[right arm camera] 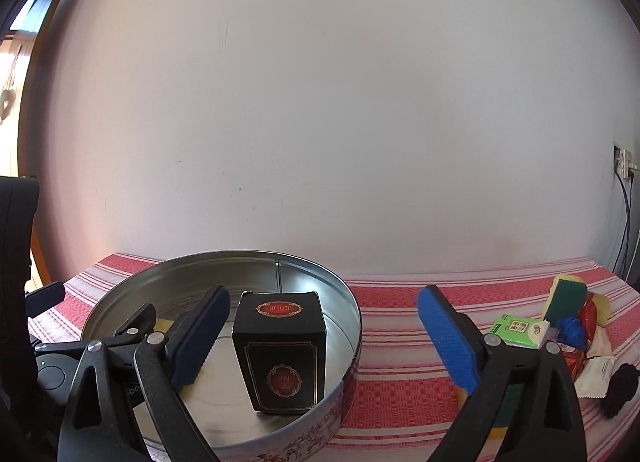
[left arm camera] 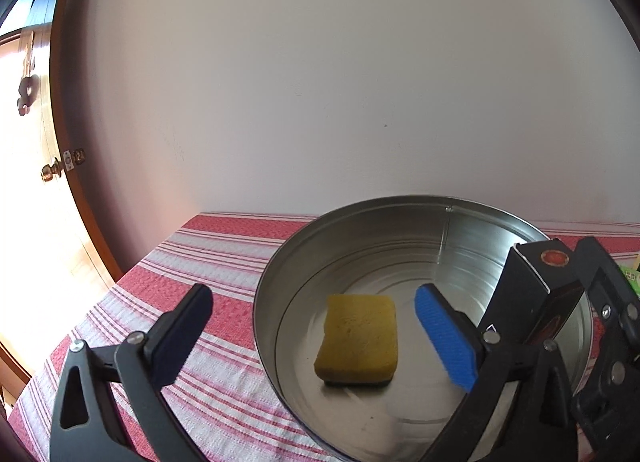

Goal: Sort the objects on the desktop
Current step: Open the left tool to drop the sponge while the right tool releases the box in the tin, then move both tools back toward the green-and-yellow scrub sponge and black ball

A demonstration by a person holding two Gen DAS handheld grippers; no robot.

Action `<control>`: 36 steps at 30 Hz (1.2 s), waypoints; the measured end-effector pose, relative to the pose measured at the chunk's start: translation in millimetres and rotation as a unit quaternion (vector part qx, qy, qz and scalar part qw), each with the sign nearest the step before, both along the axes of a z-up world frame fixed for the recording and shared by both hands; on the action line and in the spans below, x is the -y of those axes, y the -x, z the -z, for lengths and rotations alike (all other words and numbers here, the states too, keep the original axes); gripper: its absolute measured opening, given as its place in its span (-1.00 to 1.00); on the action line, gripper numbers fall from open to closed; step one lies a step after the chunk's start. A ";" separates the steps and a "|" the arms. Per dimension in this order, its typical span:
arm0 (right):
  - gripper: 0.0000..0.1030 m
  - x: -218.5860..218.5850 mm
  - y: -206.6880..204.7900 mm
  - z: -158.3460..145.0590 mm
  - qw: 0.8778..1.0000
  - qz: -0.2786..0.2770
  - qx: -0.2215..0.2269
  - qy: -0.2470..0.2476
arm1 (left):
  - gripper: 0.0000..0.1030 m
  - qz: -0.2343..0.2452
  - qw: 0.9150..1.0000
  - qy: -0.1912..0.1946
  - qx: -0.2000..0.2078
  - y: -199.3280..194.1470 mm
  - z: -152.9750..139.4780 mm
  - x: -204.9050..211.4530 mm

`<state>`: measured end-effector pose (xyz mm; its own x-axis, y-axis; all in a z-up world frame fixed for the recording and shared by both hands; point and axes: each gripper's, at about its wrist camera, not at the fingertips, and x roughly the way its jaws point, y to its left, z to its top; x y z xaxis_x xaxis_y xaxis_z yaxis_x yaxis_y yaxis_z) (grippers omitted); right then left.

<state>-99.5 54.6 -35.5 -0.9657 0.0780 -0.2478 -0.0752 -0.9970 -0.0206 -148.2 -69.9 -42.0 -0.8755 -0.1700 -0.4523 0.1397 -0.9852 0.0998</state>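
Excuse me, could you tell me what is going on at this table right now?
A person with two handheld grippers is sorting objects into a round metal tin. A yellow sponge and a black box sit inside it. The left gripper and right gripper are both open, holding nothing. More items wait on the striped cloth.

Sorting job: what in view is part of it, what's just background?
Job:
- round metal tin
- yellow sponge, in the tin
- black box, upright in the tin
- unsorted pile on the cloth
- left gripper, right gripper, jaws open

Background:
- striped tablecloth
- wall
- door
- wall socket
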 end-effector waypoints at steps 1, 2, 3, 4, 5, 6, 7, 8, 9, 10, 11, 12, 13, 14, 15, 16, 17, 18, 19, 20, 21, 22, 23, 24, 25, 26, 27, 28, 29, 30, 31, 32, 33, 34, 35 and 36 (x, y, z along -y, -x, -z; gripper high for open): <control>0.88 1.8 -1.8 -1.5 1.000 0.001 -0.006 -0.006 | 0.99 0.000 1.000 -0.004 0.000 -0.8 -0.3 1.4; 0.89 -0.2 -6.1 -2.6 1.000 0.002 -0.013 -0.010 | 0.99 0.000 1.000 -0.006 0.000 -1.5 -0.5 1.9; 0.89 -4.2 -11.1 -4.0 1.000 0.004 -0.021 -0.014 | 0.99 -0.002 1.000 -0.008 -0.001 -2.0 -1.2 2.2; 0.93 -4.4 -12.8 -4.3 0.999 0.007 -0.030 -0.017 | 0.99 -0.004 1.000 -0.009 -0.001 -2.0 -2.1 2.1; 0.99 -4.5 -16.4 -4.3 0.999 0.011 -0.041 -0.021 | 0.99 -0.005 1.000 -0.011 -0.002 -2.5 -2.4 2.0; 0.99 -5.0 -20.2 -3.8 0.998 0.012 -0.052 -0.024 | 0.99 -0.006 1.000 -0.013 -0.002 -4.6 -3.3 0.8; 0.99 -5.6 -17.4 -4.9 0.998 0.015 -0.054 -0.020 | 0.99 -0.006 1.000 -0.015 -0.002 -4.8 -3.3 1.0; 0.99 -7.3 -17.4 -5.2 0.998 0.016 -0.056 -0.016 | 0.99 -0.007 1.000 -0.015 -0.002 -2.0 -2.5 3.1; 0.99 -8.8 -18.0 -6.1 0.998 0.018 -0.057 -0.013 | 0.99 -0.009 1.000 -0.016 -0.001 -2.0 -2.4 3.2; 0.99 -8.3 -16.2 -4.5 0.998 0.019 -0.055 -0.011 | 0.99 -0.010 1.000 -0.016 -0.002 -1.9 -2.4 3.6; 0.99 -8.9 -16.8 -5.3 0.998 0.019 -0.055 -0.010 | 0.99 -0.012 1.000 -0.017 -0.004 -2.4 -2.3 3.8; 0.99 -9.2 -17.7 -6.0 0.998 0.017 -0.057 -0.009 | 0.99 -0.013 1.000 -0.018 -0.006 -3.1 -2.3 3.8; 0.99 -9.4 -19.0 -5.7 0.998 0.016 -0.058 -0.009 | 0.99 -0.014 1.000 -0.018 -0.008 -4.1 -2.1 3.5; 0.99 -9.0 -19.9 -5.3 0.998 0.015 -0.058 -0.011 | 0.99 -0.014 1.000 -0.017 -0.010 -4.6 -1.8 2.8; 0.99 -8.5 -20.2 -4.8 0.998 0.015 -0.057 -0.013 | 0.99 -0.014 1.000 -0.016 -0.011 -4.5 -0.8 1.9; 0.99 -8.9 -20.1 -3.8 0.998 0.016 -0.055 -0.017 | 0.99 -0.013 1.000 -0.015 -0.014 -4.6 0.3 1.0; 0.99 -8.7 -20.1 -3.0 0.998 0.018 -0.053 -0.020 | 0.99 -0.012 1.000 -0.013 -0.016 -5.2 0.7 -0.5; 0.99 -8.9 -20.2 -2.4 0.998 0.019 -0.051 -0.022 | 0.99 -0.008 1.000 -0.011 -0.016 -5.7 0.5 -2.3; 0.99 -8.8 -19.9 -1.7 0.998 0.020 -0.050 -0.023 | 0.99 -0.005 1.000 -0.010 -0.019 -6.4 0.0 -3.3; 0.99 -8.7 -20.2 -1.7 0.998 0.021 -0.049 -0.023 | 0.99 -0.003 1.000 -0.011 -0.023 -7.9 -0.5 -4.0; 0.99 -8.8 -20.6 -1.7 0.998 0.021 -0.048 -0.023 | 0.99 -0.002 1.000 -0.013 -0.027 -9.3 -1.4 -4.0; 0.99 -10.8 -22.3 -1.6 0.998 0.021 -0.046 -0.022 | 0.99 -0.002 0.999 -0.015 -0.030 -10.4 -1.9 -4.1; 0.99 -11.9 -23.0 -1.3 0.999 0.022 -0.044 -0.021 | 0.99 0.000 0.999 -0.018 -0.031 -10.8 -2.2 -4.0; 0.99 -13.7 -24.0 -1.0 0.999 0.022 -0.043 -0.020 | 0.99 0.000 0.999 -0.020 -0.032 -11.3 -2.5 -4.2; 0.99 -20.1 -32.6 -5.4 0.999 0.023 -0.043 -0.019 | 0.99 0.000 0.999 -0.020 -0.033 -11.6 -2.9 -4.5; 0.99 -21.6 -34.1 -5.3 0.999 0.024 -0.042 -0.018 | 0.99 0.000 0.999 -0.020 -0.034 -11.9 -3.3 -5.0; 0.99 -22.6 -35.6 -5.1 0.999 0.024 -0.041 -0.018 | 0.99 0.000 0.999 -0.021 -0.035 -12.5 -3.6 -5.0; 0.99 -23.5 -37.2 -4.8 0.999 0.024 -0.040 -0.018 | 0.99 0.000 0.999 -0.023 -0.036 -13.1 -3.9 -4.9; 0.99 -23.5 -37.2 -4.3 0.999 0.025 -0.038 -0.017 | 0.99 0.001 0.999 -0.025 -0.037 -14.0 -4.3 -4.9; 0.99 -23.3 -37.1 -3.8 0.999 0.025 -0.037 -0.017 | 0.99 0.002 0.999 -0.029 -0.038 -15.2 -4.6 -4.8; 0.99 -22.8 -37.7 -2.9 0.999 0.026 -0.036 -0.016 | 0.99 0.003 0.999 -0.032 -0.038 -17.2 -4.9 -5.3; 0.99 -22.1 -39.2 -4.2 0.999 0.027 -0.034 -0.015 | 0.99 0.005 0.999 -0.036 -0.038 -18.7 -4.9 -5.4; 0.99 -25.0 -36.9 -6.0 0.999 0.027 -0.033 -0.013 | 0.99 0.006 0.999 -0.039 -0.037 -20.4 -5.0 -5.9; 0.99 -27.7 -38.6 -6.5 0.999 0.029 -0.032 -0.013 | 0.99 0.008 0.998 -0.041 -0.037 -22.1 -5.2 -6.2; 0.99 -30.8 -39.0 -5.7 0.999 0.031 -0.030 -0.013 | 0.99 0.010 0.998 -0.043 -0.038 -24.2 -5.6 -7.1; 0.99 -31.8 -40.0 -5.6 0.999 0.033 -0.029 -0.015 | 0.99 0.011 0.998 -0.043 -0.041 -26.2 -6.2 -8.4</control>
<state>-59.5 86.4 -29.9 -0.9707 0.1483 -0.1890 -0.1424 -0.9888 -0.0443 -122.0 -61.5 -35.8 -0.9131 -0.1146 -0.3913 0.1230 -0.9924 0.0038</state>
